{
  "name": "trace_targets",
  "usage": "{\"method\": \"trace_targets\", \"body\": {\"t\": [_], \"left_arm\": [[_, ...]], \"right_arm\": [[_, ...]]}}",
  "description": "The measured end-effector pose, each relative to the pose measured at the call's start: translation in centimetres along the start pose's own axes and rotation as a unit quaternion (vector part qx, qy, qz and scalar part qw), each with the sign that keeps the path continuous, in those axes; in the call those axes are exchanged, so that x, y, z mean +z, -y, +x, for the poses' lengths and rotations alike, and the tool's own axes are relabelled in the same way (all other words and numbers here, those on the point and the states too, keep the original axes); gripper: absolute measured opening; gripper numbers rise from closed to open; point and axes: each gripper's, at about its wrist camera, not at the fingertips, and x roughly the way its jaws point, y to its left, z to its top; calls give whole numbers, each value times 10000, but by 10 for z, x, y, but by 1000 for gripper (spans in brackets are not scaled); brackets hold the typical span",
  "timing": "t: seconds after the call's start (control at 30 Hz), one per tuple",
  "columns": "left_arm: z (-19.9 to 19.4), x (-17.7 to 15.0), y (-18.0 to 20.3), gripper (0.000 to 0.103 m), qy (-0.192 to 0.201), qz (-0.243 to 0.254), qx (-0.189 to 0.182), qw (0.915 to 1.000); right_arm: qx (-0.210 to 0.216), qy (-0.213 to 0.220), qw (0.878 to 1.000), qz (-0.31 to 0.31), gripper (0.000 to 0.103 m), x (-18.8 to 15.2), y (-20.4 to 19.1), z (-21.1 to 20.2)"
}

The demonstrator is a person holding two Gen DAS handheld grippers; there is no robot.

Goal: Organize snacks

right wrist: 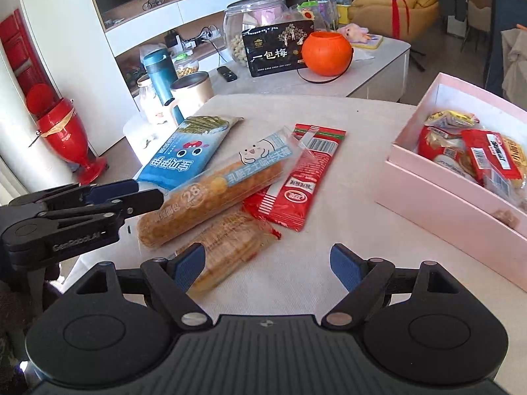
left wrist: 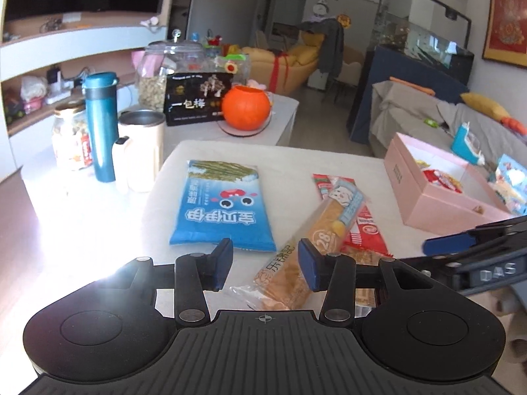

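The left tongs (left wrist: 265,261) are partly open, pointing down at the near end of a long bread packet (left wrist: 313,240) with a cartoon face on its wrapper. The packet's end lies between the blue pads (left wrist: 311,263), but they do not appear to press on it, so the left tongs are released. The right tongs (right wrist: 268,266) stand wide open and grip nothing, tilted down over bare white surface (right wrist: 329,237); the left pad overlaps a clear packet of biscuits (right wrist: 227,250) in the view, and contact cannot be told.

The bread packet lies slantwise across a red snack packet (right wrist: 293,194) and against the biscuits. Just beside it on the left lies a flat blue snack bag (left wrist: 222,204). At the right of the surface stands an open pink box (right wrist: 438,207), well apart from the loose packets, with several wrapped snacks (right wrist: 474,158) already inside.

Behind the surface is a second, lower table (right wrist: 378,62) crowded with things: an orange pumpkin-shaped pot (right wrist: 327,53), a black box with white lettering (right wrist: 276,51), a large glass jar (right wrist: 253,23), a teal flask (right wrist: 161,72) and a cream mug (right wrist: 192,90). A red vase-like ornament (right wrist: 67,138) stands on the floor at far left. Nothing lies between either pair of tongs and the packets
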Motion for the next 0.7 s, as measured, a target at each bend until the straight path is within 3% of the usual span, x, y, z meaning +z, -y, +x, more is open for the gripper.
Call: {"method": "trace_targets", "body": {"t": [0.13, 0.27, 0.4, 0.47, 0.57, 0.7], "left_arm": [[-17, -10, 8, 48, -32, -122, -657, 9978], [-20, -23, 27, 48, -234, 122, -1027, 9944], [-15, -32, 33, 48, -341, 275, -920, 9948], [-15, -35, 27, 48, -347, 188, -864, 9955], [-17, -35, 17, 48, -317, 6, -885, 9956], [-24, -25, 8, 48, -20, -192, -971, 9951]], "right_arm": [[-461, 207, 9986, 151, 84, 19, -2, 26], [-512, -67, 9979, 382, 84, 42, 7, 60], [-774, -94, 9969, 53, 82, 52, -4, 82], [-937, -92, 9953, -245, 69, 50, -11, 84], [-764, -148, 9951, -609, 60, 42, -14, 73], [-565, -240, 9950, -787, 59, 21, -9, 50]]}}
